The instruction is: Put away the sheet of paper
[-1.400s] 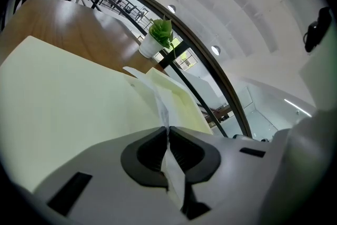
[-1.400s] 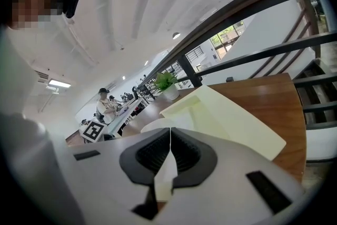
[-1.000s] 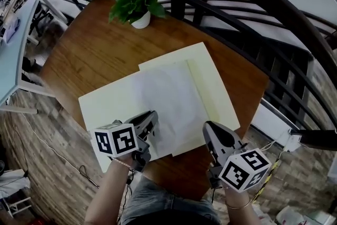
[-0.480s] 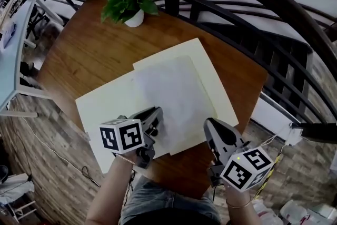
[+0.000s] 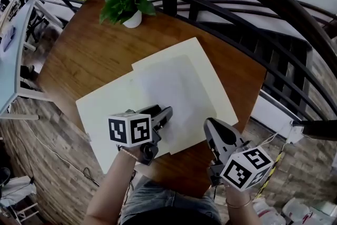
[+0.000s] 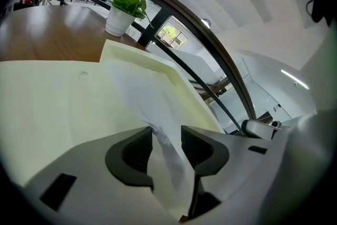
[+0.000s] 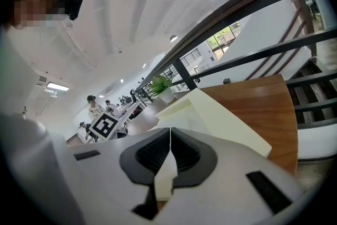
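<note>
A white sheet of paper [image 5: 168, 92] lies on an open cream folder [image 5: 105, 108] on the wooden table [image 5: 89, 45]. My left gripper [image 5: 166, 116] sits at the sheet's near left corner. Its jaws have just been opening. In the left gripper view the sheet [image 6: 137, 92] runs up through the gap of the left gripper [image 6: 167, 139], with the pads apart and not pressing on it. My right gripper [image 5: 210, 126] is at the near edge of the folder's right half. In the right gripper view the right gripper [image 7: 170, 150] is shut on a cream strip of the folder [image 7: 221, 118].
A potted green plant [image 5: 126, 3] stands at the table's far edge. A dark curved railing [image 5: 253, 23] runs close behind and to the right of the table. The floor below is wood-patterned, with cables at the left. Another person stands far off in the right gripper view.
My left gripper has slid right and a little forward over the sheet's corner, rolled slightly, and its jaws have parted. The right gripper has kept still.
</note>
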Motion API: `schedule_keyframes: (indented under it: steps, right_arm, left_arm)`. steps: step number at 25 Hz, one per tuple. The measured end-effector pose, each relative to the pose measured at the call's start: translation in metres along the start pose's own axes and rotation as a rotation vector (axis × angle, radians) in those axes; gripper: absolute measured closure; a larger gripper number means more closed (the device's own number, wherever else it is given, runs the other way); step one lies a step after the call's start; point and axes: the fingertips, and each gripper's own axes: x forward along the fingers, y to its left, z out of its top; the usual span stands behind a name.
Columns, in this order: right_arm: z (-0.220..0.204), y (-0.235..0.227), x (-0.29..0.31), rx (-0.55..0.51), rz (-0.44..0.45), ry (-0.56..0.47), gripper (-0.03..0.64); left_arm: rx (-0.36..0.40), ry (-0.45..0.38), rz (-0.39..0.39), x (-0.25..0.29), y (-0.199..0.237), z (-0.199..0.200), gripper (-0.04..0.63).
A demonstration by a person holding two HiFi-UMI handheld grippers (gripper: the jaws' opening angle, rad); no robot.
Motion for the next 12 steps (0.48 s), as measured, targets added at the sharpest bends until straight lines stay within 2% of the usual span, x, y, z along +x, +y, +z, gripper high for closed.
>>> schedule_keyframes:
  steps: [7, 12]
  right_arm:
    - [-0.001, 0.001, 0.003, 0.009, -0.001, -0.014, 0.589]
    - [-0.004, -0.003, 0.001, 0.014, -0.022, -0.018, 0.589]
  left_arm:
    - [0.046, 0.059, 0.067, 0.009, 0.006, -0.007, 0.377]
    - [0.044, 0.069, 0.107, 0.005, 0.013, -0.007, 0.370]
